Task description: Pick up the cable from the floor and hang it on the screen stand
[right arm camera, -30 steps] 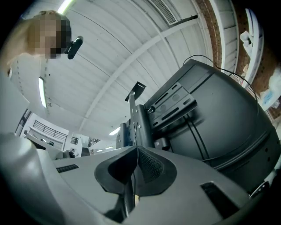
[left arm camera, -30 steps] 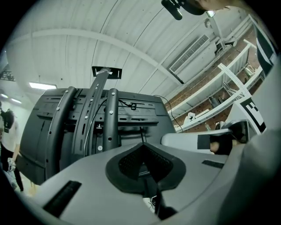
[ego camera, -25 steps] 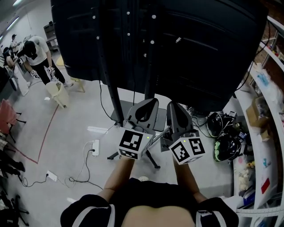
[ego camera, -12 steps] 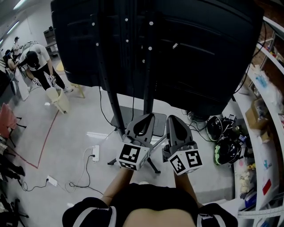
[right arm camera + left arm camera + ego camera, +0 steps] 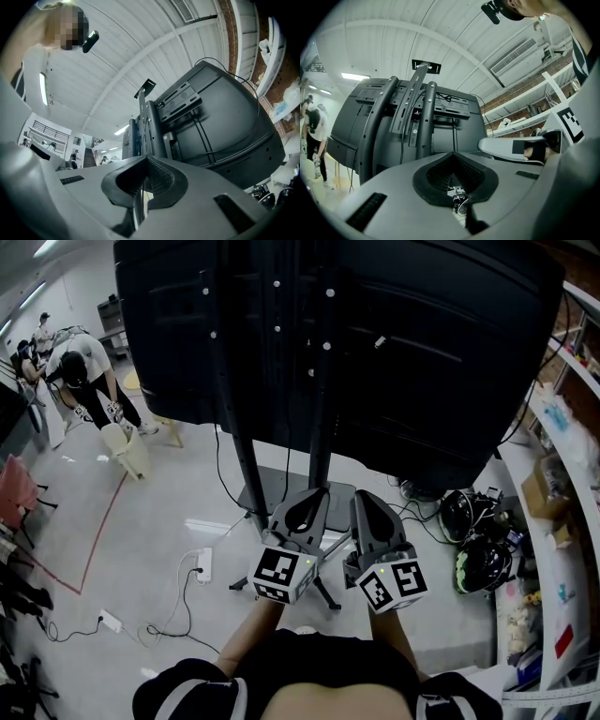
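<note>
Since the pick-up has not begun, left tool and right tool sit closed, empty, side by side before screen stand | cable on floor, left of left tool, well apart.

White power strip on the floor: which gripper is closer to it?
Left. In the head view, the left gripper is held up to the right of the white power strip. The right gripper is farther right, on the far side of the left one.
</note>
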`<state>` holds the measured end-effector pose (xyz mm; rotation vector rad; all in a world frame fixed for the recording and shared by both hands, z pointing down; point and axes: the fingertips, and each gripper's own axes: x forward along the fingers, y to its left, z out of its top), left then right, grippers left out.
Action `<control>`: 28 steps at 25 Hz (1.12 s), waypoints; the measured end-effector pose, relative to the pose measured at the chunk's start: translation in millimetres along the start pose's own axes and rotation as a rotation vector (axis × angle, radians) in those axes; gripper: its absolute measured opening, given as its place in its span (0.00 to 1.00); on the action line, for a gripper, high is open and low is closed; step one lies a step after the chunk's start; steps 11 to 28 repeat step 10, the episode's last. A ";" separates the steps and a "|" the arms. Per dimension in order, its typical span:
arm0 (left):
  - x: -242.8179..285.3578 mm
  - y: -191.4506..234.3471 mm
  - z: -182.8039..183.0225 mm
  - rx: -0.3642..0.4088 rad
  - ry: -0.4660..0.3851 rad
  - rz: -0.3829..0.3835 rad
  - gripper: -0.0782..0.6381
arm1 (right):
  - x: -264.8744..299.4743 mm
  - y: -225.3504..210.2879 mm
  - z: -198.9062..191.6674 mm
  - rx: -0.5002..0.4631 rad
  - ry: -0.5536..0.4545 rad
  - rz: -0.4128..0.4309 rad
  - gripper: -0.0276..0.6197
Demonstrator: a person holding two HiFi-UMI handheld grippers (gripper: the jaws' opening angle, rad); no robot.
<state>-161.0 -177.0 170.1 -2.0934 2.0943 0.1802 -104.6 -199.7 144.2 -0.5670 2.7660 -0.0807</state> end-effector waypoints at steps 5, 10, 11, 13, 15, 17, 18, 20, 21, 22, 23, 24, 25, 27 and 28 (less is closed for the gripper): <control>-3.5 1.9 -2.3 -0.024 0.013 -0.012 0.12 | 5.5 12.4 0.9 -0.020 -0.003 0.035 0.08; -8.9 6.5 -1.6 0.023 0.021 0.003 0.12 | 9.5 21.0 -3.8 -0.009 0.006 0.059 0.08; -8.9 6.5 -1.6 0.023 0.021 0.003 0.12 | 9.5 21.0 -3.8 -0.009 0.006 0.059 0.08; -8.9 6.5 -1.6 0.023 0.021 0.003 0.12 | 9.5 21.0 -3.8 -0.009 0.006 0.059 0.08; -8.9 6.5 -1.6 0.023 0.021 0.003 0.12 | 9.5 21.0 -3.8 -0.009 0.006 0.059 0.08; -8.9 6.5 -1.6 0.023 0.021 0.003 0.12 | 9.5 21.0 -3.8 -0.009 0.006 0.059 0.08; -8.9 6.5 -1.6 0.023 0.021 0.003 0.12 | 9.5 21.0 -3.8 -0.009 0.006 0.059 0.08; -8.9 6.5 -1.6 0.023 0.021 0.003 0.12 | 9.5 21.0 -3.8 -0.009 0.006 0.059 0.08; -8.9 6.5 -1.6 0.023 0.021 0.003 0.12 | 9.5 21.0 -3.8 -0.009 0.006 0.059 0.08; -8.9 6.5 -1.6 0.023 0.021 0.003 0.12 | 9.5 21.0 -3.8 -0.009 0.006 0.059 0.08; -8.9 6.5 -1.6 0.023 0.021 0.003 0.12 | 9.5 21.0 -3.8 -0.009 0.006 0.059 0.08; -8.9 6.5 -1.6 0.023 0.021 0.003 0.12 | 9.5 21.0 -3.8 -0.009 0.006 0.059 0.08; -8.9 6.5 -1.6 0.023 0.021 0.003 0.12 | 9.5 21.0 -3.8 -0.009 0.006 0.059 0.08; -8.9 6.5 -1.6 0.023 0.021 0.003 0.12 | 9.5 21.0 -3.8 -0.009 0.006 0.059 0.08; -8.9 6.5 -1.6 0.023 0.021 0.003 0.12 | 9.5 21.0 -3.8 -0.009 0.006 0.059 0.08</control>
